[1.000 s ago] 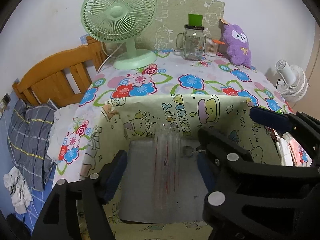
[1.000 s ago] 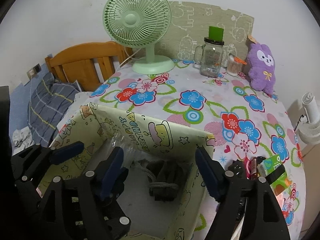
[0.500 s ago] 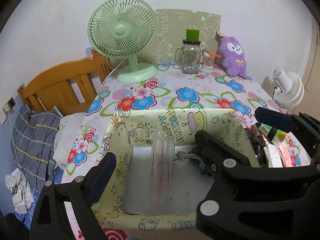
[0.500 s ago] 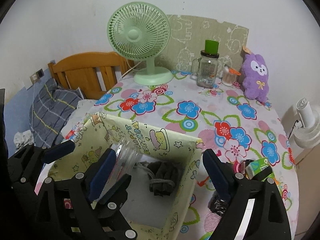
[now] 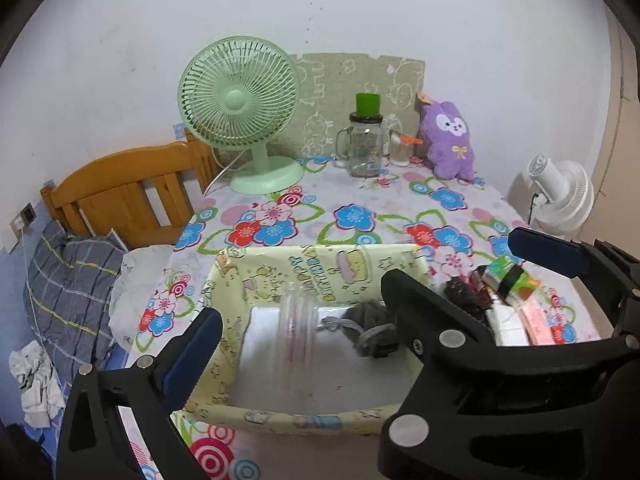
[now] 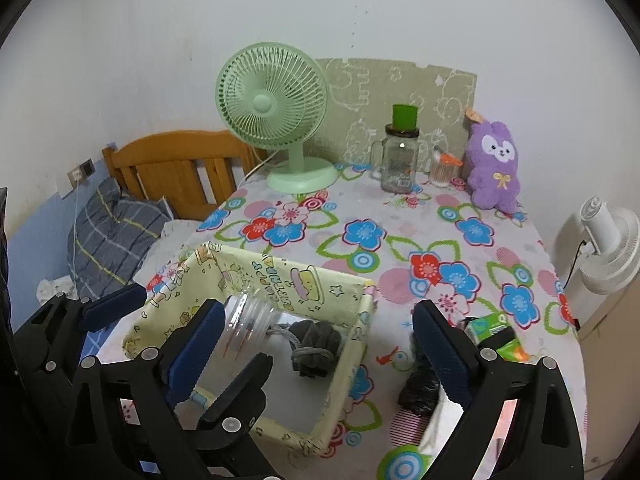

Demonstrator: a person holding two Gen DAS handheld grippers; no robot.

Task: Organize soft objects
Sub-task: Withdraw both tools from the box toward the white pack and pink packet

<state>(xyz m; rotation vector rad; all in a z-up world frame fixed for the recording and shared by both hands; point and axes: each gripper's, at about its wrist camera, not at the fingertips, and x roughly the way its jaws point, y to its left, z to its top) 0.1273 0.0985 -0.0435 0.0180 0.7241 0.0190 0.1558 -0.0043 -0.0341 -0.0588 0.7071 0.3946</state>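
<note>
Left-wrist view: a pale yellow cartoon-print fabric box [image 5: 320, 276] stands open on a floral tablecloth [image 5: 360, 216]. Inside lie a clear ribbed plastic piece with red markings [image 5: 294, 332], blurred and hard to identify, and a bundle of grey socks [image 5: 368, 326] against the right-hand wall. The left gripper [image 5: 296, 308] hangs above the box with its jaws spread wide, having just been opening, nothing between them.

Right-wrist view: the same fabric box [image 6: 304, 280] sits lower left, the clear plastic piece [image 6: 246, 322] leaning at its near-left side and the grey socks [image 6: 316, 340] on the box floor towards the right wall. The right gripper [image 6: 316, 332] is poised over the box's right side, jaws far apart and just widened, gripping nothing. Outside the box, right of it, lie a dark bundle [image 6: 420, 384] and a green packet [image 6: 492, 332]. At the table's far edge stand a green fan [image 6: 276, 116], a glass mug jar with a green cap [image 6: 400, 156] and a purple plush rabbit [image 6: 494, 164].
</note>
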